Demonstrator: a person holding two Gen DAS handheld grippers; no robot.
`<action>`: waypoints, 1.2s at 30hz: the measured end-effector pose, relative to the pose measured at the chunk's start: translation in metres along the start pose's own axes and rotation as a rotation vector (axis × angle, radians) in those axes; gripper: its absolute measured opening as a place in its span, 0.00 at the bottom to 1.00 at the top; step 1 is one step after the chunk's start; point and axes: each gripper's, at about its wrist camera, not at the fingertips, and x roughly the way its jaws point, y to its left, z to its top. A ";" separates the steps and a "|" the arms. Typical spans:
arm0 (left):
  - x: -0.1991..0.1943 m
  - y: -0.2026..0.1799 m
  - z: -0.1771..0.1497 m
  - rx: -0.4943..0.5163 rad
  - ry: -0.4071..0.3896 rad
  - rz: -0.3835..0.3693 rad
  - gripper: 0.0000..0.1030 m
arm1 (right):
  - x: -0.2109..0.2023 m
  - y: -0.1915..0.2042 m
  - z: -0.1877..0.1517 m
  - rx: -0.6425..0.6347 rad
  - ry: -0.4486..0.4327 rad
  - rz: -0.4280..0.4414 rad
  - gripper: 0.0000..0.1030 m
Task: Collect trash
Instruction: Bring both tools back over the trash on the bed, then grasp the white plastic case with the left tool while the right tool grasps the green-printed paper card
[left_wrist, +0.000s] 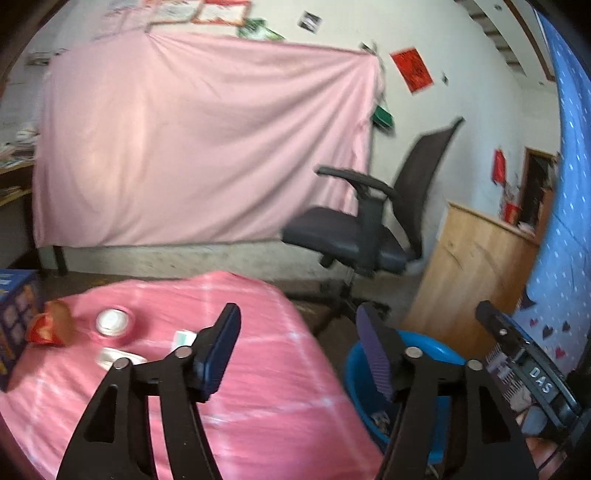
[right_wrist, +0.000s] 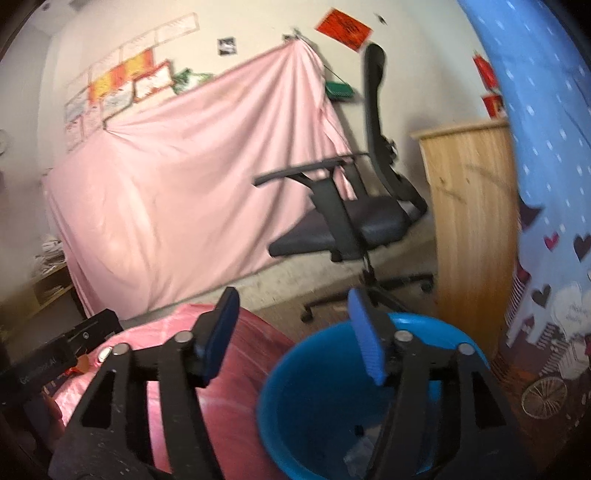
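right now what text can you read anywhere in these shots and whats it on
"DAS" on a label on the right tongs' black body, seen from the left wrist.
Red poster: dark marks, too blurred to read.
Blue box: print too blurred.
Lettering on the left tongs' body: unreadable.

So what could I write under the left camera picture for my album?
Empty, open left gripper between the pink table and blue bin.

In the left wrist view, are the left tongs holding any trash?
No, the left tongs stand open with nothing between them, above the pink table.
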 end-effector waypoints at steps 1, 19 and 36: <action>-0.004 0.007 0.001 -0.006 -0.013 0.015 0.65 | 0.000 0.006 0.001 -0.009 -0.011 0.011 0.91; -0.076 0.127 -0.019 -0.091 -0.169 0.305 0.98 | 0.013 0.119 -0.009 -0.159 -0.120 0.202 1.00; -0.054 0.180 -0.050 -0.139 -0.059 0.373 0.98 | 0.078 0.178 -0.062 -0.357 0.181 0.255 1.00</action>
